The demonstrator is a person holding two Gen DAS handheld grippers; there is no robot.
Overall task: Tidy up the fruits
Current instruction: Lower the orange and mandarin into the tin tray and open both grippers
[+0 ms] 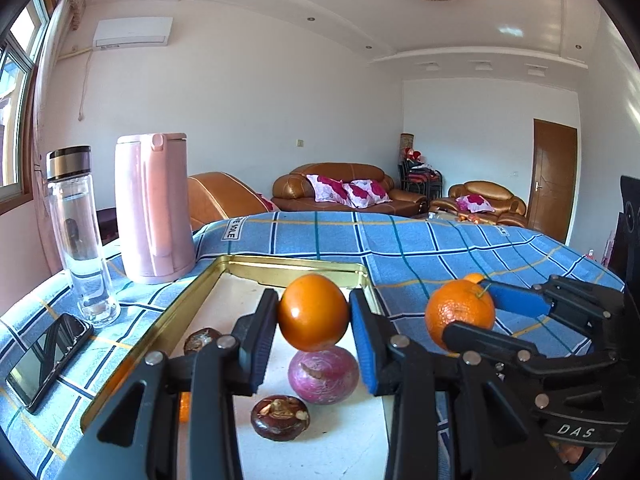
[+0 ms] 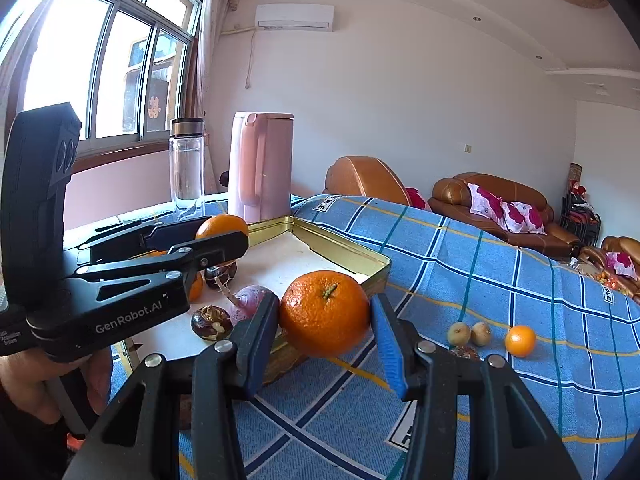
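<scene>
My left gripper (image 1: 313, 320) is shut on a smooth orange fruit (image 1: 313, 312) and holds it above the gold-rimmed tray (image 1: 288, 264). Under it in the tray lie a purple radish (image 1: 323, 376) and two brown water chestnuts (image 1: 280, 417). To its right, my right gripper (image 1: 472, 316) is shut on a stemmed mandarin (image 1: 460, 314). The right wrist view shows that mandarin (image 2: 325, 314) between the pads of the right gripper (image 2: 326, 320), just over the tray's near corner (image 2: 376, 264). There the left gripper (image 2: 216, 236) and its orange (image 2: 221, 228) are at the left.
On the blue checked cloth (image 2: 520, 280) lie two small yellowish fruits (image 2: 459, 333) and a small orange (image 2: 520, 341). A glass bottle (image 1: 80, 232), a pink kettle (image 1: 152, 208) and a phone (image 1: 48, 360) stand left of the tray. Sofas are beyond the table.
</scene>
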